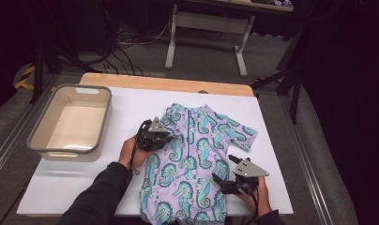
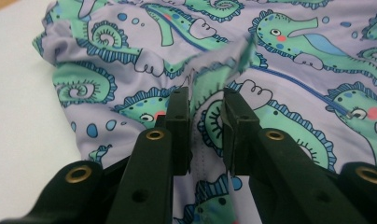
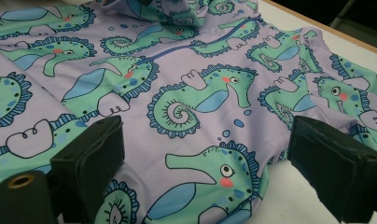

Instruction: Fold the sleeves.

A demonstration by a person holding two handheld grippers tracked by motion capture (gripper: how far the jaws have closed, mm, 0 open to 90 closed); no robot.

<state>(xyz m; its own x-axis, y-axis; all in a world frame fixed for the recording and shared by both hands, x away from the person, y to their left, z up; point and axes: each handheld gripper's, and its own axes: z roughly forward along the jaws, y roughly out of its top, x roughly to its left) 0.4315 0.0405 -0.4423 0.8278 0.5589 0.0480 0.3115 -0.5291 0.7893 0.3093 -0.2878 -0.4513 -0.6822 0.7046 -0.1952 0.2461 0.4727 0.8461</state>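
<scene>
A lilac child's garment (image 1: 197,154) printed with green seahorses lies flat on the white table (image 1: 131,103), neck toward the far side. My left gripper (image 1: 171,136) sits at the garment's left side near the sleeve. In the left gripper view its jaws (image 2: 205,112) stand close together on a raised fold of the garment (image 2: 294,60). My right gripper (image 1: 223,168) rests at the garment's lower right edge. In the right gripper view it (image 3: 205,154) is open, with one jaw over the cloth (image 3: 186,84) and the other beside its hem.
A grey-rimmed beige bin (image 1: 37,140) stands with nothing in it at the table's left. The table's wooden far edge (image 1: 169,83) borders a floor with cables and a desk frame (image 1: 204,21).
</scene>
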